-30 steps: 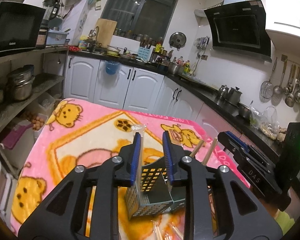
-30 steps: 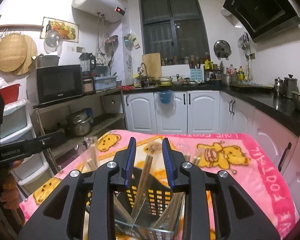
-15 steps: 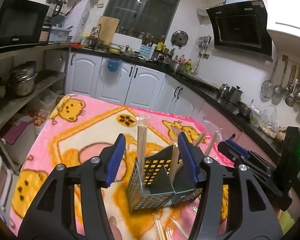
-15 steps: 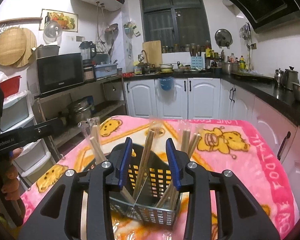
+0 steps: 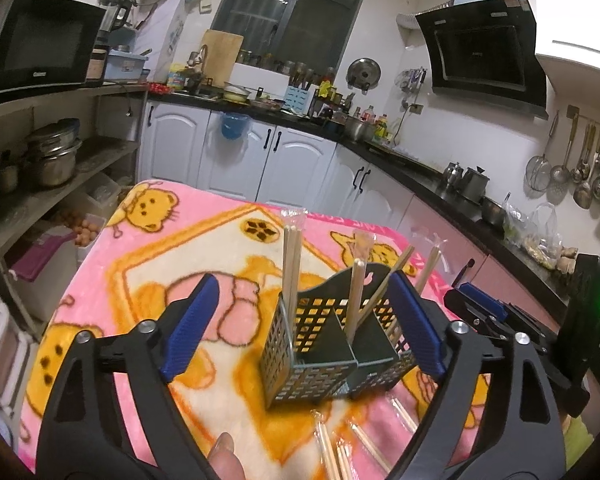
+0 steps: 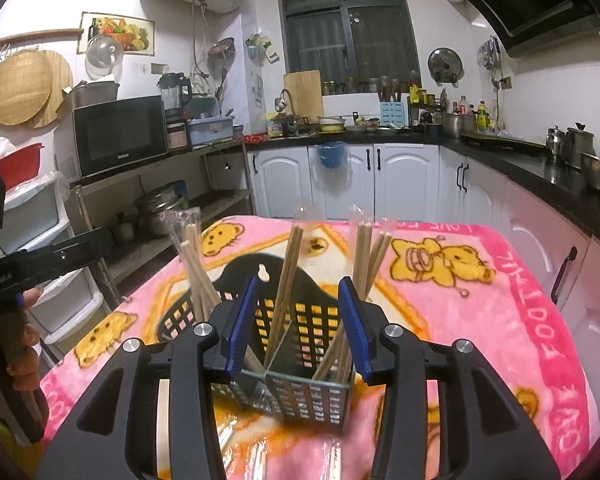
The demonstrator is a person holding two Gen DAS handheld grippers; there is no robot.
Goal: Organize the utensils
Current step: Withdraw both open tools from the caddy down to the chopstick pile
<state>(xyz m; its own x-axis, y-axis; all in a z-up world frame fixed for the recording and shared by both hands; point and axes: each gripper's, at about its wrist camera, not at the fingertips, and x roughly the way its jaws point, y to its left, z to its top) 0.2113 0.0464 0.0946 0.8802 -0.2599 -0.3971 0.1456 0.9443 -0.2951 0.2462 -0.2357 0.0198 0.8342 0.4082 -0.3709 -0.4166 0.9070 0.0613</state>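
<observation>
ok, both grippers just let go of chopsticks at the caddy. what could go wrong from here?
1. The chopsticks in the black caddy lean at steep angles; pulling the right gripper, whose jaws have just been opening around them, straight back may snag one.
2. The caddy stands on a soft blanket, so a nudge from the open left gripper straddling it could tip it.
3. Wrapped chopsticks still lie loose at the near edge and could get swept off.

Both cams ride on the handheld grippers, looking forward and a bit down along the fingers, up close to the utensil basket [image 5: 332,344] [image 6: 300,344] on the pink blanket [image 5: 188,248] [image 6: 520,280]. The left one sees it from one side, the right one from the adjacent side. Both catch the white cabinets [image 5: 284,164] [image 6: 400,176] and window [image 5: 296,12] [image 6: 348,28] behind.
</observation>
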